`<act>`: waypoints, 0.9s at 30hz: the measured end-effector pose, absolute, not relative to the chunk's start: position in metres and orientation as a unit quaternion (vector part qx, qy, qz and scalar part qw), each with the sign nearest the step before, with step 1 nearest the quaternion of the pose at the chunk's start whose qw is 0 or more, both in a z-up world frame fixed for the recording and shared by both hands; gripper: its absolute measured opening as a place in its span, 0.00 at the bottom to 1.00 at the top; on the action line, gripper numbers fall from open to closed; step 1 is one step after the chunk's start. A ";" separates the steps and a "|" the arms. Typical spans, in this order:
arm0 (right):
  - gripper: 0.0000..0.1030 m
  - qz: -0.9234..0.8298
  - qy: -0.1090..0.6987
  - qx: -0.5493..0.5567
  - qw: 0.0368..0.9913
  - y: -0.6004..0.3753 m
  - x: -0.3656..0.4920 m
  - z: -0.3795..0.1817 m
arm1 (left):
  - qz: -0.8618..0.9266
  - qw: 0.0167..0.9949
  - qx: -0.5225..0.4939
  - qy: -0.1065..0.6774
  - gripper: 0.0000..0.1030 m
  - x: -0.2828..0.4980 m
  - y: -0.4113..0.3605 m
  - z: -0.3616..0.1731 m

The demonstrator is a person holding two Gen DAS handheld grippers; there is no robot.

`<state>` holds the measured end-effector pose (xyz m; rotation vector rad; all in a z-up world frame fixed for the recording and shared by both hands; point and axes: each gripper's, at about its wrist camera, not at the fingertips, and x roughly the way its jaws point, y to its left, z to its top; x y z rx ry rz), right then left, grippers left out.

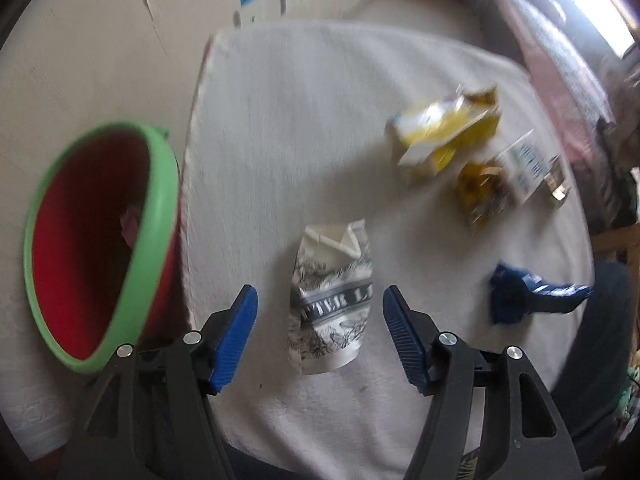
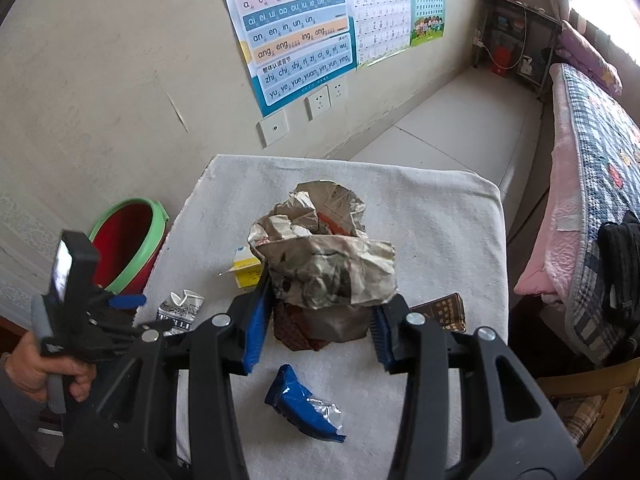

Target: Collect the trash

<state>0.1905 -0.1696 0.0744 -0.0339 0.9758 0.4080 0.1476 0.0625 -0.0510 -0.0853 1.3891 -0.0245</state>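
Note:
My left gripper point(image 1: 320, 300) is open above a crushed grey-and-white printed carton point(image 1: 332, 300) on the white-towelled table point(image 1: 280, 120); the carton lies between the blue pads without touching them. A red bin with a green rim point(image 1: 96, 240) stands left of the table, something pale inside. My right gripper point(image 2: 320, 312) is shut on a crumpled brown paper bag point(image 2: 328, 256), held above the table. The carton point(image 2: 180, 312), the bin point(image 2: 128, 240) and the left gripper point(image 2: 124, 301) show at the left of the right wrist view.
On the table lie a yellow-and-white box point(image 1: 444, 136), a gold wrapper point(image 1: 480, 192), a white-and-blue packet point(image 1: 524, 164) and a blue foil wrapper point(image 1: 532, 292). The blue wrapper point(image 2: 304, 404) lies under my right gripper. A bed point(image 2: 592, 180) stands at the right, a wall behind.

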 end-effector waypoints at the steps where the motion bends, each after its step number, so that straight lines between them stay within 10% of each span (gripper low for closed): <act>1: 0.41 0.195 0.466 -0.016 0.863 -0.170 0.191 0.074 | -0.011 0.761 -0.037 0.647 0.61 0.148 0.061 -0.058; 14: 0.41 0.198 0.481 -0.012 0.854 -0.166 0.202 0.057 | -0.009 0.743 -0.040 0.668 0.46 0.159 0.056 -0.099; 27: 0.41 0.221 0.466 -0.030 0.856 -0.139 0.195 0.074 | -0.012 0.796 -0.080 0.600 0.45 0.159 0.078 -0.031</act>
